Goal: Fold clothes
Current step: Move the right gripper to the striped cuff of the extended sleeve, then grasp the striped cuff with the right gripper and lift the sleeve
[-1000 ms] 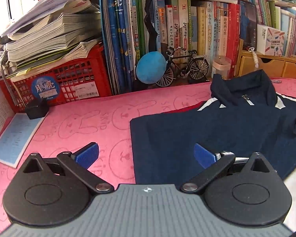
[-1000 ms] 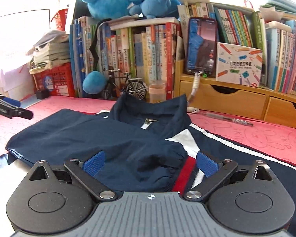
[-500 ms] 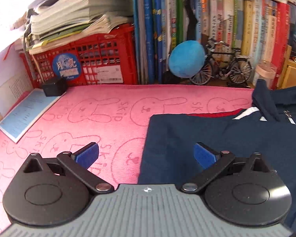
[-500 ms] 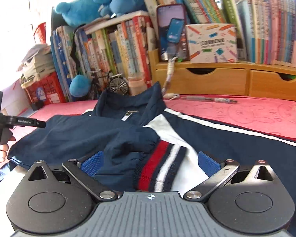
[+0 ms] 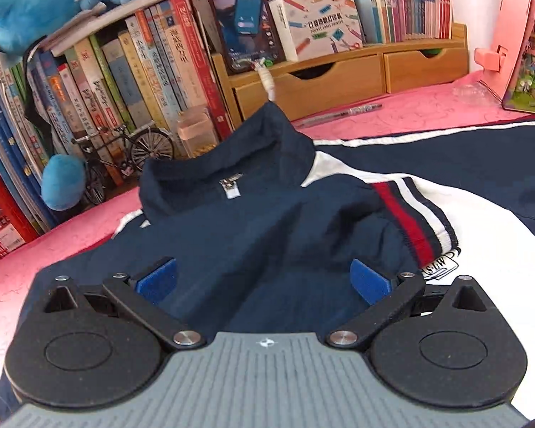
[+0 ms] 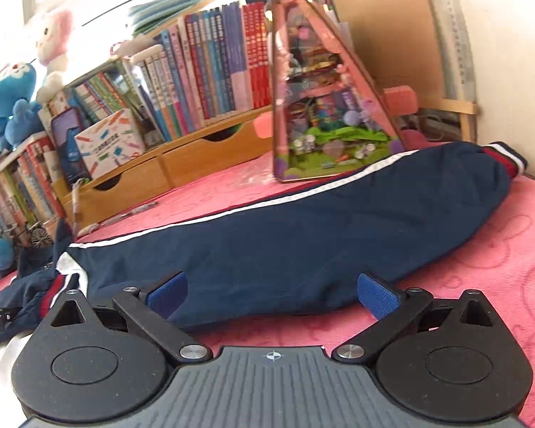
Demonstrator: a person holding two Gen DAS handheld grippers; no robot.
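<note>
Left claw (image 5: 264, 280) swung onto jacket (image 5: 253, 228); right claw (image 6: 273, 294) onto sleeve (image 6: 303, 235); both wide, empty; hem hidden.

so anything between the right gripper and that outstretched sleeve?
Nothing visible. The right gripper is open with the navy sleeve lying flat on the pink cloth directly ahead. The triangular toy house stands behind the sleeve, beyond it.

A small white patch (image 5: 439, 263) on the jacket (image 5: 253, 235), just below its striped cuff (image 5: 415, 221), reads "SLW"; book spines beside the phone (image 5: 244, 18) carry print too small to read
</note>
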